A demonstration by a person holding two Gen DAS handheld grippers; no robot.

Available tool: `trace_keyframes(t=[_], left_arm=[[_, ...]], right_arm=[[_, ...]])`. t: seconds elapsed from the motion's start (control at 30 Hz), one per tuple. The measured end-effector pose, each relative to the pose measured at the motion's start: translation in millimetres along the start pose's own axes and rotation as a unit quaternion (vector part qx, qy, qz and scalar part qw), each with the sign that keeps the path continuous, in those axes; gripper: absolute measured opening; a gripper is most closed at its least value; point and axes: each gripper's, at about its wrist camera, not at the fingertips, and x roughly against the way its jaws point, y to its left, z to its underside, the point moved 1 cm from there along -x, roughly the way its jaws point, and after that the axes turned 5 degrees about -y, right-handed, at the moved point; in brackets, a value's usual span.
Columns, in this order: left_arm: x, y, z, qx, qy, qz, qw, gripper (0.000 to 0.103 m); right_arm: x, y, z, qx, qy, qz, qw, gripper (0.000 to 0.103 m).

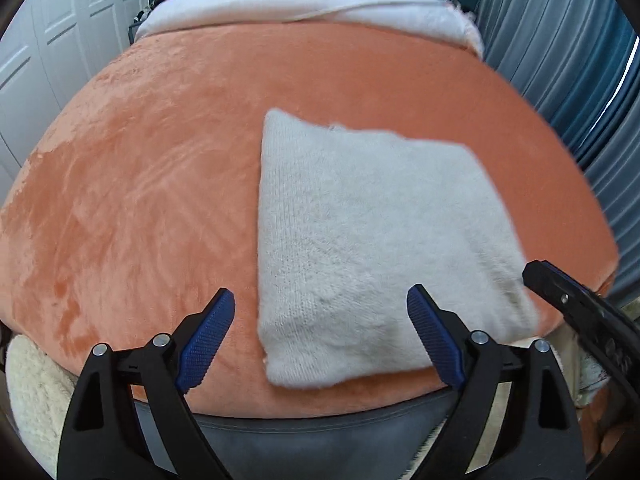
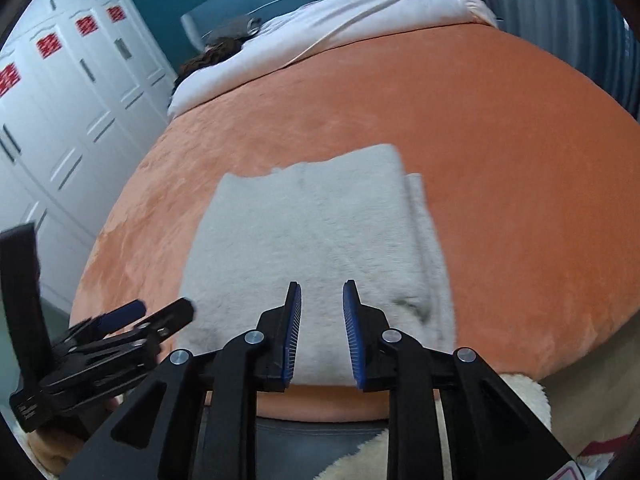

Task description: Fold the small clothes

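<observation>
**Knit folded flat, both grippers clear of it**

The white knit (image 1: 376, 248) was seen lying as a folded rectangle on the orange blanket (image 1: 140, 160), centre-right in the left wrist view and centre in the right wrist view. A second layer was shown peeking out along its right edge in the right wrist view, so a fold was judged done; the knit was probably set near the bed's lower edge to be kept within reach.

The left gripper (image 1: 320, 336) was held with jaws spread wide, one blue pad over the blanket at lower left and the other over the knit's lower right part. Nothing was pinched; the pads seemed to be above the fabric, though touch could not be ruled out. The wide spread was judged to suit a release or a fresh grab of an edge.

The right gripper (image 2: 322, 332) was held over the knit's near edge at lower centre, its jaws narrowed to a small gap with no cloth between them. In the left wrist view only its black tip was caught, at the right edge.

White bedding (image 1: 304, 0) was bunched at the top of frame, white wardrobe doors (image 2: 72, 92) at left. Whether another fold was needed could not be told; the knit looked compact already.
</observation>
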Motion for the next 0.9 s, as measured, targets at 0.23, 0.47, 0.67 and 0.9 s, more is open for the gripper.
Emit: trace_keyframes(t=[0.23, 0.47, 0.67, 0.9], left_arm=[[-31.2, 8.9, 12.6, 0.021, 0.054, -0.016, 0.9982, 0.086], [-32.0, -11.6, 16.9, -0.023, 0.053, -0.03, 0.9979, 0.086], [-27.5, -10.6, 15.9, -0.028, 0.05, -0.026, 0.998, 0.087], [-35.0, -2.1, -3.5, 0.029, 0.041, 0.022, 0.9985, 0.092]], right_arm=[[-66.9, 23.8, 28.5, 0.058, 0.091, 0.032, 0.994, 0.019], [-71.2, -5.0, 40.8, 0.019, 0.109, 0.044, 0.993, 0.015], [-30.8, -17.3, 17.3, -0.024, 0.043, 0.032, 0.998, 0.031], [-32.4, -82.8, -0.6, -0.099, 0.016, 0.065, 0.993, 0.07]])
